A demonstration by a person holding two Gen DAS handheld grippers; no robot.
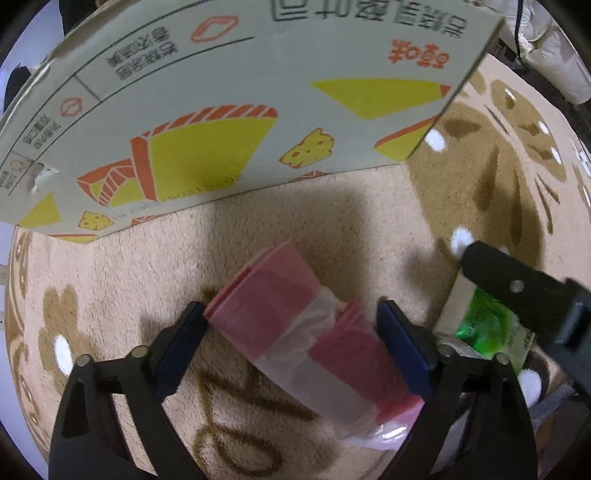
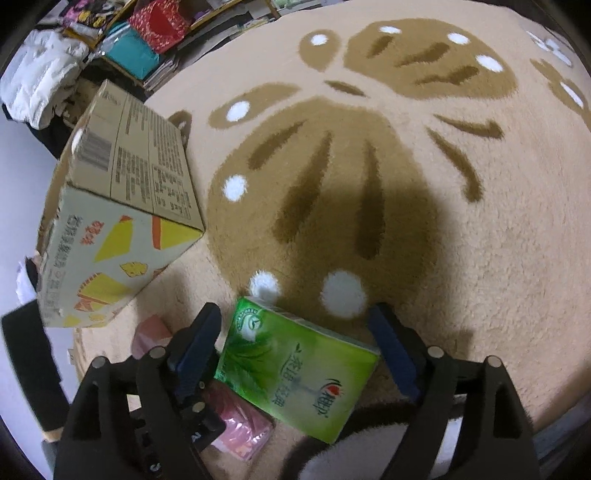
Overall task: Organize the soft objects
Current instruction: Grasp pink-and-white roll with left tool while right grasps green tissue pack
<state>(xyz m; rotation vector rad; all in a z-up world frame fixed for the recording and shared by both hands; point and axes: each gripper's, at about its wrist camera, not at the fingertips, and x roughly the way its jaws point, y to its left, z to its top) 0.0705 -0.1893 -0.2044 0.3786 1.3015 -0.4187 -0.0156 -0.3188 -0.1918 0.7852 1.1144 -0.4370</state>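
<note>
A pink pack of plastic bags (image 1: 295, 325) with a clear band lies on the beige rug (image 1: 332, 229), and my left gripper (image 1: 291, 317) stands over it. Its blue pads flank the pack's two long sides and the jaws are open. In the right wrist view a green tissue pack (image 2: 295, 373) lies on the rug between the fingers of my right gripper (image 2: 295, 314), which is open with a gap on each side. The pink pack (image 2: 240, 424) shows just left of it. A cardboard box (image 1: 221, 110) with yellow and orange prints stands beyond both packs.
The cardboard box (image 2: 122, 221) sits at the rug's left side. The rug (image 2: 480, 258) with brown patterns stretches away to the right. Beyond its far left edge are a red bag (image 2: 159, 22), a teal package (image 2: 129, 55) and white bags (image 2: 44, 77).
</note>
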